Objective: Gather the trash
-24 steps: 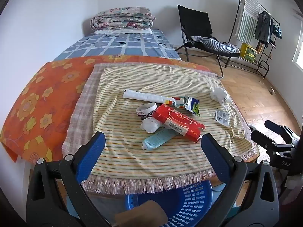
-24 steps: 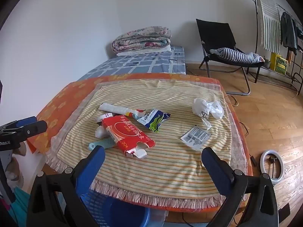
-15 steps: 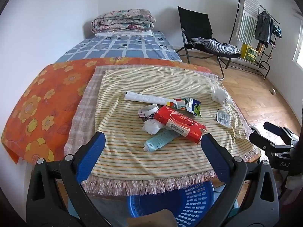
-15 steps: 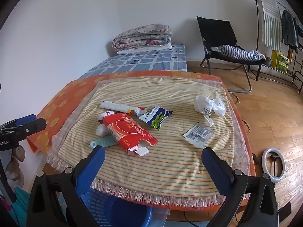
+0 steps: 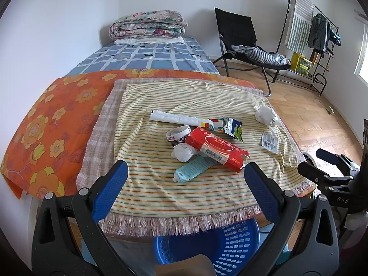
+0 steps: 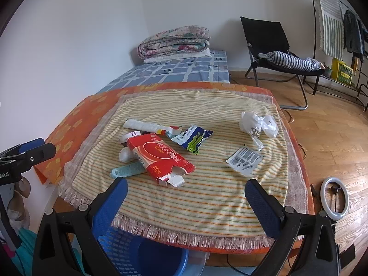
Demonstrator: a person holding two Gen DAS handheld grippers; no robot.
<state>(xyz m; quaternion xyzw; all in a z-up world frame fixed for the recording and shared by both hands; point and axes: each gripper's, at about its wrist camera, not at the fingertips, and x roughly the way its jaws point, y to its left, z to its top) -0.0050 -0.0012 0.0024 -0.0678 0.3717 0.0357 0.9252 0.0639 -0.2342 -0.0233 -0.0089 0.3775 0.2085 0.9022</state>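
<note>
bed with a blue-and-white checked sheet (image 5: 147,57) at the back, a folded floral quilt (image 5: 147,24) on its far end. orange flowered cloth (image 5: 46,119) covers the near table, and on it lies a yellow striped fringed cloth (image 5: 184,188) that bears all the trash. black folding chair (image 6: 266,36) stands on the wooden floor to the right. blue perforated plastic basket (image 5: 220,246) sits below the near table edge, under the fringe.

left gripper (image 5: 184,188): both blue-padded jaws spread wide, nothing between them, poised above the near edge of the striped cloth. right gripper (image 6: 186,203): jaws likewise spread wide and empty, above the same edge.

trash, in a cluster at the cloth's centre: flattened red cardboard carton (image 6: 158,156), lying over a pale teal tube (image 6: 128,170); long white tube (image 5: 177,118) behind it; blue-green-white foil sachet (image 6: 192,138) just beside the carton; white paper band (image 5: 178,132) and small crumpled white tissue (image 5: 182,153) touching the carton's left side. apart, toward the right edge: crumpled white plastic bag (image 6: 257,125) and a flat printed white packet (image 6: 245,158).
</note>
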